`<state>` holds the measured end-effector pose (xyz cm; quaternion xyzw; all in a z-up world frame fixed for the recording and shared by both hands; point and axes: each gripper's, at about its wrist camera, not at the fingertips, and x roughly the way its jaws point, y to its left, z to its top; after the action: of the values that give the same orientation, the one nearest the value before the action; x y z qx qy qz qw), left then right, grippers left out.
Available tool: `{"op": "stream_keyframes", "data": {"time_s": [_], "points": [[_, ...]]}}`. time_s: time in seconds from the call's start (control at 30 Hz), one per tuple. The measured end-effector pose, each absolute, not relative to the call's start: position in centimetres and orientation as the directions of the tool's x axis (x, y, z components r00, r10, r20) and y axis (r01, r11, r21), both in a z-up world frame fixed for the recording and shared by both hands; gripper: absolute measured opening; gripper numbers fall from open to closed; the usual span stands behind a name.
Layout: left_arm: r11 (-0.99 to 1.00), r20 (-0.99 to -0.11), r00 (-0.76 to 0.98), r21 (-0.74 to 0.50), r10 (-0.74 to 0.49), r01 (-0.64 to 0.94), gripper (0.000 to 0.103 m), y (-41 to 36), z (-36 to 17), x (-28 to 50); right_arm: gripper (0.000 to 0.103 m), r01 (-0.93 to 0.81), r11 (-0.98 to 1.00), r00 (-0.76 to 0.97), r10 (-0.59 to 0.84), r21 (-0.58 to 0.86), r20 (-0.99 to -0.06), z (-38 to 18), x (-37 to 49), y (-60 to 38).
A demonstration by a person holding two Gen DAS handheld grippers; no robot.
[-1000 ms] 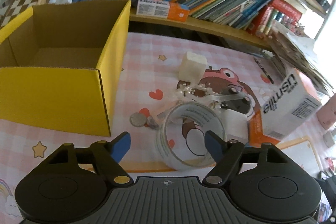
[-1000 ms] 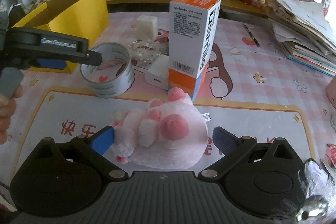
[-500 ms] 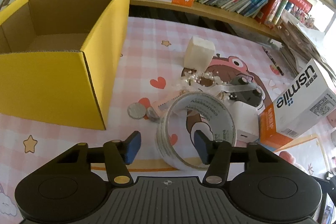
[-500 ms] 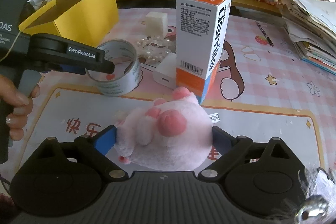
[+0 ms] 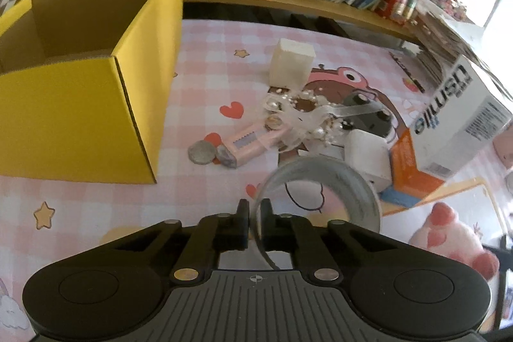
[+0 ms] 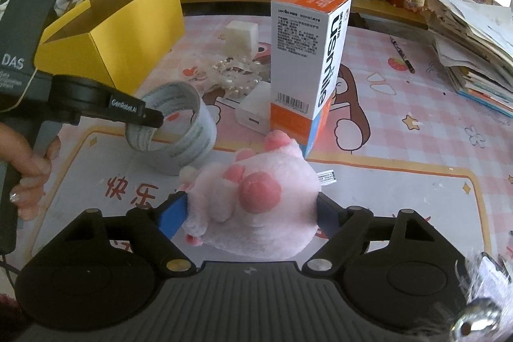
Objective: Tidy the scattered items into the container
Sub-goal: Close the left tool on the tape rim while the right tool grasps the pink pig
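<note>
At six o'clock my left gripper (image 5: 255,218) pinches the glossy tape ring's (image 5: 323,191) thin wall, while my right gripper (image 6: 253,213) squeezes the fluffy pink paw plush (image 6: 256,197).

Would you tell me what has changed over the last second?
The left tool closed onto the tape roll's wall and lifted it. The right tool closed onto the pink plush paw. The yellow box and white carton stayed put.
</note>
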<state>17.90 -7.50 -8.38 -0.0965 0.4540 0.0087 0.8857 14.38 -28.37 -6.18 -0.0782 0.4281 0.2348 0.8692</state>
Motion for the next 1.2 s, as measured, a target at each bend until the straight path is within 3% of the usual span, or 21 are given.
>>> {"op": "stream_keyframes", "data": {"time_s": [0.47, 0.53, 1.2], "points": [[0.980, -0.757, 0.648, -0.181, -0.083, -0.086, 0.004, -6.5, -5.6, 14.2, 0.069, -0.426, 0.901, 0.568, 0.335, 0.079, -0.752, -5.0, 13.6, -29.6], [0.980, -0.752, 0.653, -0.183, -0.087, -0.081, 0.004, -6.3, -5.3, 13.6, 0.050, -0.418, 0.905, 0.574, 0.329, 0.076, -0.750, -4.8, 13.5, -29.8], [0.981, -0.700, 0.693, -0.185, -0.172, 0.057, 0.004, -1.7, -2.5, 10.1, 0.049, -0.296, 0.954, 0.646, 0.240, 0.052, -0.724, -3.1, 11.0, -26.8]]}}
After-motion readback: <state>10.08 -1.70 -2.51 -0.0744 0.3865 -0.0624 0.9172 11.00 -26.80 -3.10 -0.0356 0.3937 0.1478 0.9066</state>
